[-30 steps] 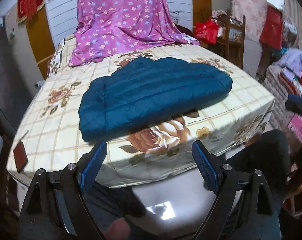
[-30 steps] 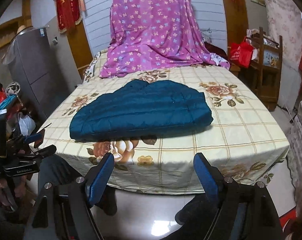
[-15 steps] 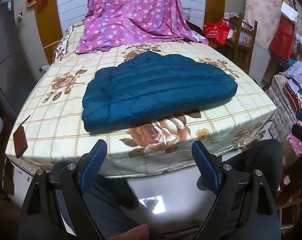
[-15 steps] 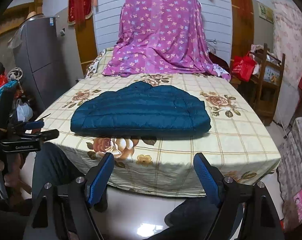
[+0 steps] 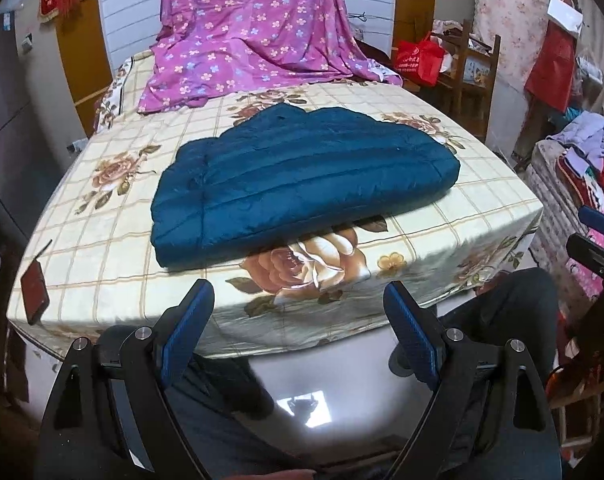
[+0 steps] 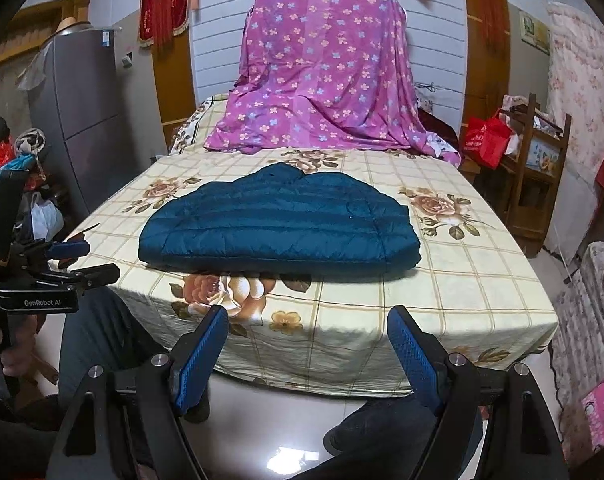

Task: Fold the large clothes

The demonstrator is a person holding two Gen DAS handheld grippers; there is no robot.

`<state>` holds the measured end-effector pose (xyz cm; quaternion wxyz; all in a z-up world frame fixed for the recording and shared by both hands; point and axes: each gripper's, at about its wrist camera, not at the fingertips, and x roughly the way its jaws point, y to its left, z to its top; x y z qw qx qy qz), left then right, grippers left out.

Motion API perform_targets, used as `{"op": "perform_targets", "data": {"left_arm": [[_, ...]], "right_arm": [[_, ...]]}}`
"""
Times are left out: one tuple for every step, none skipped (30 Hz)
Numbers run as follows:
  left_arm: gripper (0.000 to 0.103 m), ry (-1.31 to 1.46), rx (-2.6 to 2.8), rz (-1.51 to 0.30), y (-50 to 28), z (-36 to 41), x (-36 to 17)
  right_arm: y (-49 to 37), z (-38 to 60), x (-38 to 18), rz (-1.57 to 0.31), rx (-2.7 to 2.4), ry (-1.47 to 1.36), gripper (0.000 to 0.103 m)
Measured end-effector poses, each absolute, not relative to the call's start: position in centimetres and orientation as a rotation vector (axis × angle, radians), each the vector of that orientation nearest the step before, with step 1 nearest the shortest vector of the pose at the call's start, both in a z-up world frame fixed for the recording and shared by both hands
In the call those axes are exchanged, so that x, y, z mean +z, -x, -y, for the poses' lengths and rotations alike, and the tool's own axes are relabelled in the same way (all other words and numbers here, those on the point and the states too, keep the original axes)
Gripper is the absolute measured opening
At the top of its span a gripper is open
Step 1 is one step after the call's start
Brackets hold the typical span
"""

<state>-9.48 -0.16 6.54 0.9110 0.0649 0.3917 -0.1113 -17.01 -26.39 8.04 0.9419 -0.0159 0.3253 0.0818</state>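
Both views have lifted and drawn back from the bed since a second ago. Left wrist view: the left gripper hangs off the near edge, fingers apart and empty; the blue jacket lies folded across the bed.

Right wrist view: the right gripper is likewise spread and empty. I'd smooth the jacket's near edge, then fold sideways evenly.

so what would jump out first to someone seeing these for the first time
Probably the dark teal puffer jacket, lying folded in the middle of the rose-patterned bedsheet. Next, the purple flowered sheet draped over something tall at the bed's far end. Both grippers, left and right, hang open short of the bed.
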Motion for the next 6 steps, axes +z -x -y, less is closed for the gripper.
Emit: {"op": "perform_targets", "data": {"left_arm": [[0.087, -0.135, -0.232, -0.801, 9.61, 0.19, 6.58], [0.087, -0.128, -0.235, -0.793, 9.73, 0.1, 6.64], [0.087, -0.125, -0.231, -0.788, 9.8, 0.1, 6.69], [0.087, -0.13, -0.224, -0.784, 9.84, 0.1, 6.71], [0.087, -0.138, -0.217, -0.778, 9.86, 0.11, 6.73], [0.087, -0.139, -0.213, -0.776, 9.82, 0.1, 6.75]], "right_arm": [[17.01, 26.38, 8.07, -0.662, 0.167, 0.032, 0.079], [17.05, 26.37, 8.09, -0.66, 0.166, 0.033, 0.079], [17.06, 26.35, 8.12, -0.659, 0.166, 0.031, 0.08], [17.06, 26.34, 8.14, -0.659, 0.169, 0.029, 0.08], [17.08, 26.34, 8.15, -0.658, 0.172, 0.029, 0.08], [17.14, 26.28, 8.17, -0.656, 0.172, 0.03, 0.08]]}}
